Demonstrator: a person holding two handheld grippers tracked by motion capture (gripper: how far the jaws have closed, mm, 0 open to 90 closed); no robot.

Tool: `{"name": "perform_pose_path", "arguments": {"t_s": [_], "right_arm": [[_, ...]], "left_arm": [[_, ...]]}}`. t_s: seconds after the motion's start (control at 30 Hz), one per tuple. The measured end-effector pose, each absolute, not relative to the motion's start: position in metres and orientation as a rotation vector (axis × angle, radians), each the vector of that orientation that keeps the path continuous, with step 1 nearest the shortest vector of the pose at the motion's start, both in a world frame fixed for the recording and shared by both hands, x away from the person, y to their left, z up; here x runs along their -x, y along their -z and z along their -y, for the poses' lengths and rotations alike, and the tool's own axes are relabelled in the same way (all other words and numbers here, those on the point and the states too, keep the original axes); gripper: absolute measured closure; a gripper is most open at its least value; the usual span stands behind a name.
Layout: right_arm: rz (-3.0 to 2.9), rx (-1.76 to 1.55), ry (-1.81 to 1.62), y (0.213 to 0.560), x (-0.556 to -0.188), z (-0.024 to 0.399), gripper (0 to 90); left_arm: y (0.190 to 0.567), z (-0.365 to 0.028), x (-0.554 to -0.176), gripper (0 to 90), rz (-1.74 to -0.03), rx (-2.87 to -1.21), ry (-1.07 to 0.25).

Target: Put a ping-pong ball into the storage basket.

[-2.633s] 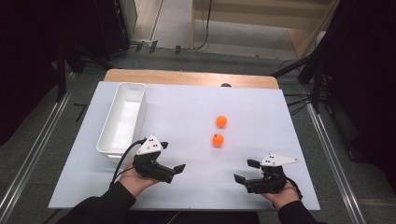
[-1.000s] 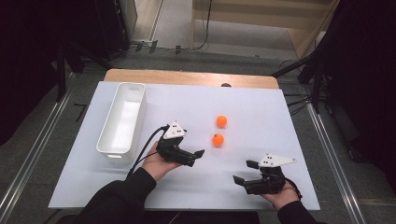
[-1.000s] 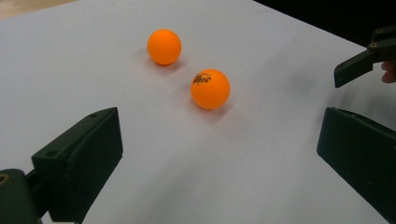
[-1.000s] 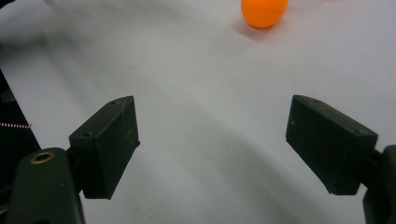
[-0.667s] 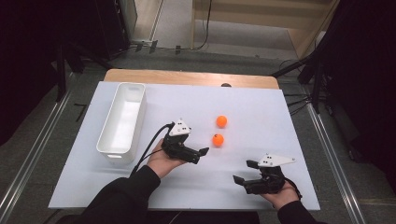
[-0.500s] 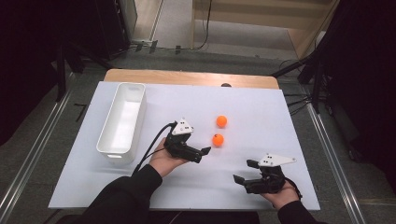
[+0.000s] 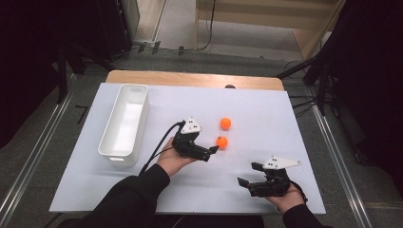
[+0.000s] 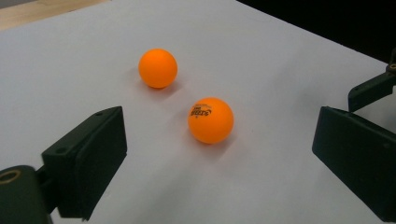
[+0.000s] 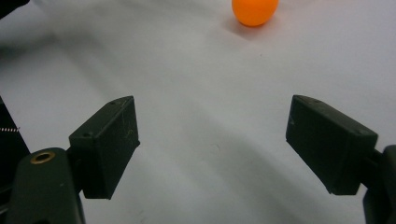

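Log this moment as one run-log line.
left gripper: open, jaws just closing slightly, nearer orange ball ahead, untouched | right gripper: open, holding nothing | farther orange ball: on table | white bin: holds nothing

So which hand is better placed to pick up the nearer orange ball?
Left. The left gripper has its open jaws right beside the nearer orange ball, which lies just ahead between them in the left gripper view. The right gripper sits farther back, near the table's front edge.

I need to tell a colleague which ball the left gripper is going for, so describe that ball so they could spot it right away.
On the white table, right of the long white tray, lie two orange ping-pong balls. The one meant is the nearer ball, just ahead of the open left gripper. Unlike the plain farther ball, it shows small dark printed lettering in the left gripper view.
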State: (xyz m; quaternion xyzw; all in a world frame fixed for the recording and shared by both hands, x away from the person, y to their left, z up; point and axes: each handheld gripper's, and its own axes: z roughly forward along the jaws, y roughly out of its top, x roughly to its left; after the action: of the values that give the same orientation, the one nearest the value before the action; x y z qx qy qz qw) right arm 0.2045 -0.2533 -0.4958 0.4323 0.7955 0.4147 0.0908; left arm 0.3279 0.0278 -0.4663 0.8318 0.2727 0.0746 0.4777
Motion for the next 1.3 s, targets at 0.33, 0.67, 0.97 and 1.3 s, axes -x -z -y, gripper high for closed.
{"name": "perform_pose_path", "arguments": {"t_s": [0.33,0.67,0.97,1.3], "right_arm": [[-2.363,-1.29,-1.232,0.496,-0.204,0.252,15.6],[-2.373,-1.29,-1.232,0.496,-0.204,0.252,15.6],[-2.376,-1.289,-1.233,0.496,-0.204,0.251,15.6],[-2.387,-1.27,-1.225,0.497,-0.204,0.25,15.6]], "left_arm": [[0.469,-0.017,-0.336,4.7,-0.675,-2.041,-0.161],[0.466,-0.004,-0.342,4.7,-0.654,-2.045,-0.171],[0.465,0.009,-0.346,6.4,-0.642,-2.051,-0.189],[0.469,0.02,-0.353,6.4,-0.648,-2.041,-0.187]]}}
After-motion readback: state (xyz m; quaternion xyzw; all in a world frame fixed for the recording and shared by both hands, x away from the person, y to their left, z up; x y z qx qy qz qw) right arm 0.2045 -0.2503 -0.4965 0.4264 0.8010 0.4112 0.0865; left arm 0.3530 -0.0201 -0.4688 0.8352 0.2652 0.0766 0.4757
